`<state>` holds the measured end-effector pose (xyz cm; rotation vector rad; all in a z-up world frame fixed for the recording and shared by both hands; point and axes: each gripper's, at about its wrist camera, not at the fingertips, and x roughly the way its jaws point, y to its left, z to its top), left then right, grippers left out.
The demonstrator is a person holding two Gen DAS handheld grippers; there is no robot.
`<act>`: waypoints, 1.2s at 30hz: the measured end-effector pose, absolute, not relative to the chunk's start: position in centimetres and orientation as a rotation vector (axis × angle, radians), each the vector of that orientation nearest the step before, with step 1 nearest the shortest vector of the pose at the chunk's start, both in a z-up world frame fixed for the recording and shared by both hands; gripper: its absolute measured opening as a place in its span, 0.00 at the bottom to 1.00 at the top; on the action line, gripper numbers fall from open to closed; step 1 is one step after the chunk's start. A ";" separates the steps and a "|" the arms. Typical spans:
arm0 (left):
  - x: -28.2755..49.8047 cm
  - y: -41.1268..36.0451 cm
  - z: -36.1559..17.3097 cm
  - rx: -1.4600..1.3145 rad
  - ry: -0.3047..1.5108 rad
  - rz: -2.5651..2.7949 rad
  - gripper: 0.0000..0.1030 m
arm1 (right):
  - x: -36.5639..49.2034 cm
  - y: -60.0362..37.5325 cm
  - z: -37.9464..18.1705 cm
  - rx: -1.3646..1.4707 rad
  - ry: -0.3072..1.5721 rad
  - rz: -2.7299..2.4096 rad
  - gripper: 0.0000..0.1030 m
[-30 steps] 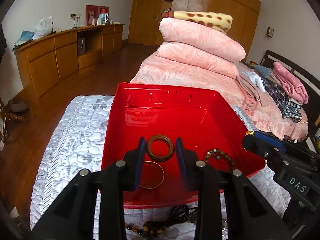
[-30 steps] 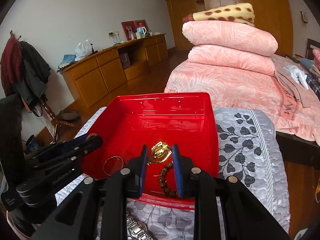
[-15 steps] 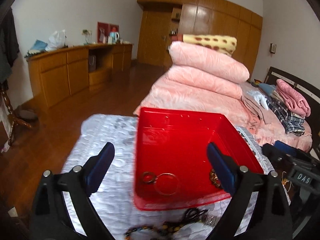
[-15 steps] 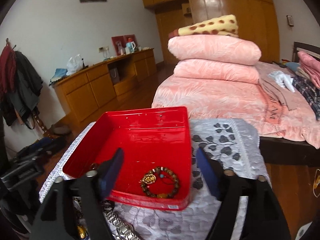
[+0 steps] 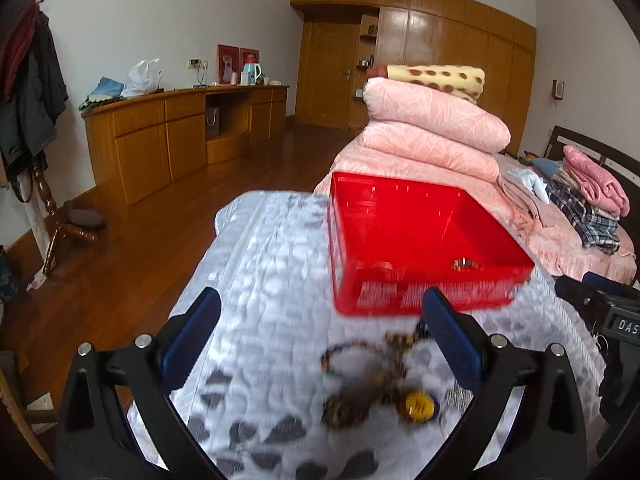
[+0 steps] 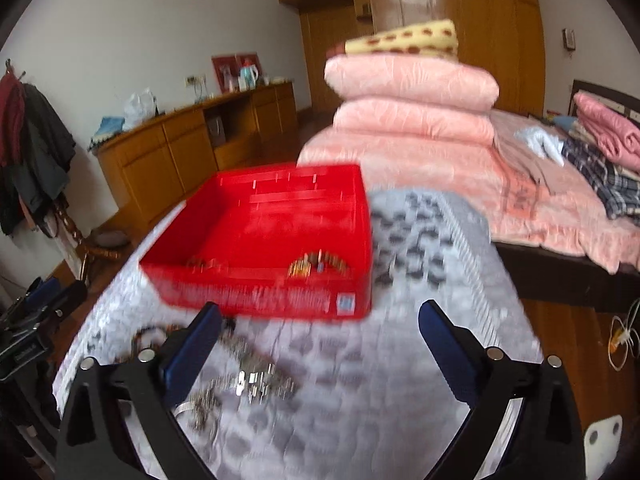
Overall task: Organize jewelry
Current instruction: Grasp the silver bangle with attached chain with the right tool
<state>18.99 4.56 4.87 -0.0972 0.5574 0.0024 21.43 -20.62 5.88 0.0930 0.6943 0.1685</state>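
Your left gripper (image 5: 320,326) and right gripper (image 6: 320,334) both hang spread wide, holding nothing. The red tray (image 5: 404,216) sits on the grey quilted cover (image 5: 264,264) — beaded pieces (image 6: 316,266) lie inside. Loose beads (image 5: 372,376) and what looks like a metal watchband (image 6: 256,382) lie blurred in front. Letters "DAS" (image 5: 629,325) show on your right gripper.

both wrist views look forward over the red tray (image 5: 420,236) (image 6: 272,216) from nearby, left and right; both share it.
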 end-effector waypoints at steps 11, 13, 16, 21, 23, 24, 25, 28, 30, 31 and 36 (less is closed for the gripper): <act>14.7 4.8 1.4 -0.079 0.654 0.018 0.95 | 17.1 -17.5 2.7 0.062 0.781 0.223 0.94; 14.2 5.1 0.7 -0.089 0.674 0.026 0.95 | 16.8 -16.9 2.0 0.055 0.801 0.238 0.94; 13.7 5.5 0.0 -0.094 0.695 0.037 0.95 | 16.5 -16.2 1.4 0.048 0.824 0.266 0.94; 13.0 6.1 -0.9 -0.077 0.718 0.061 0.95 | 16.0 -14.8 0.6 0.040 0.841 0.300 0.93; 12.8 6.4 -1.1 -0.071 0.722 0.072 0.95 | 16.1 -14.3 0.3 0.035 0.853 0.305 0.93; 12.7 6.7 -1.2 -0.068 0.725 0.079 0.95 | 16.1 -14.1 0.2 0.034 0.858 0.306 0.93; 12.6 6.9 -1.3 -0.068 0.726 0.083 0.95 | 16.2 -13.8 0.0 0.034 0.863 0.310 0.93; 12.5 7.6 -1.3 -0.082 0.728 0.091 0.95 | 16.4 -13.1 -0.3 0.024 0.882 0.324 0.90; 12.4 8.2 -1.3 -0.103 0.728 0.092 0.95 | 16.7 -12.6 -0.6 0.016 0.899 0.331 0.86; 12.4 8.3 -1.4 -0.110 0.728 0.089 0.95 | 16.9 -12.4 -0.7 0.013 0.910 0.334 0.85; 12.5 8.8 -1.5 -0.140 0.730 0.067 0.95 | 17.3 -11.3 -1.1 -0.038 0.923 0.321 0.77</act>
